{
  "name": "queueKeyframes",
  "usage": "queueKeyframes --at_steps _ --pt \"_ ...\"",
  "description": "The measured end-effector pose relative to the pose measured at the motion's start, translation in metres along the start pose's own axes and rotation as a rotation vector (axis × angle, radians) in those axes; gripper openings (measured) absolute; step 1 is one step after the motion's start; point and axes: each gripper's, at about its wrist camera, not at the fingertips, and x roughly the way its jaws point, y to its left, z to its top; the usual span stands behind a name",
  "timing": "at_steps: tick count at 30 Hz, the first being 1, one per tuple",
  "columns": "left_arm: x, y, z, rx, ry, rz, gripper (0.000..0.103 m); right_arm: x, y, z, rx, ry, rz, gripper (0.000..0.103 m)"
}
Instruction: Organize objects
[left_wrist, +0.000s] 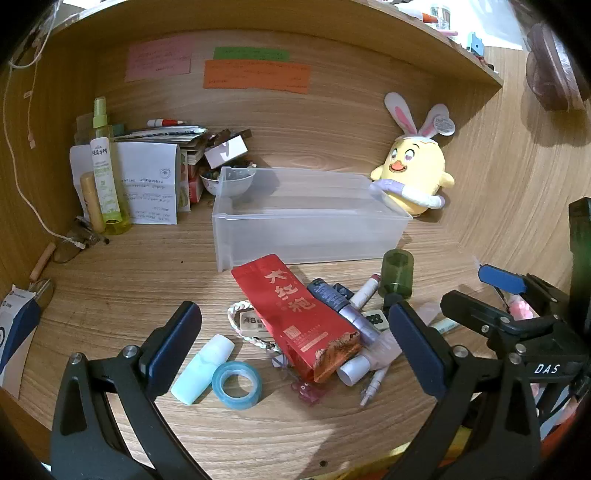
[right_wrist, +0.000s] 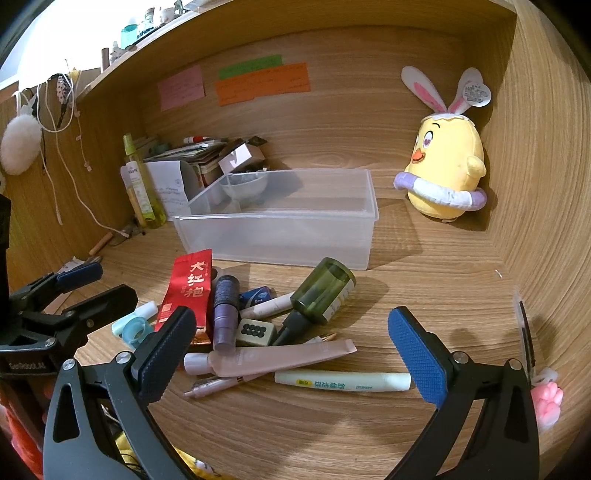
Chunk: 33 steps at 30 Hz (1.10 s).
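A clear plastic bin (left_wrist: 310, 221) (right_wrist: 280, 236) stands empty on the wooden desk. In front of it lies a heap of small items: a red tea pouch (left_wrist: 299, 317) (right_wrist: 188, 291), a blue tape roll (left_wrist: 237, 384), a pale mint eraser (left_wrist: 203, 369), a green bottle (right_wrist: 321, 291) (left_wrist: 398, 273), a pink tube (right_wrist: 280, 358), a white-green tube (right_wrist: 343, 382), a mahjong tile (right_wrist: 255, 331). My left gripper (left_wrist: 295, 350) hovers open over the pouch. My right gripper (right_wrist: 291, 350) is open above the tubes. Neither touches anything.
A yellow plush chick (left_wrist: 413, 173) (right_wrist: 445, 177) sits at the back right. A tall yellow spray bottle (left_wrist: 107, 173), papers and a bowl (left_wrist: 229, 182) crowd the back left corner. Glasses (left_wrist: 74, 240) lie at the left. Sticky notes (left_wrist: 255, 74) hang on the back wall.
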Motion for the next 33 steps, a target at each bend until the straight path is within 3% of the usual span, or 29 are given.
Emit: queueKeyframes --at_steps 33 --pt "-0.0052 -0.0017 -0.0001 -0.006 0.001 -0.025 0.103 0.003 0.0028 -0.0028 0.014 0.019 0.014 0.103"
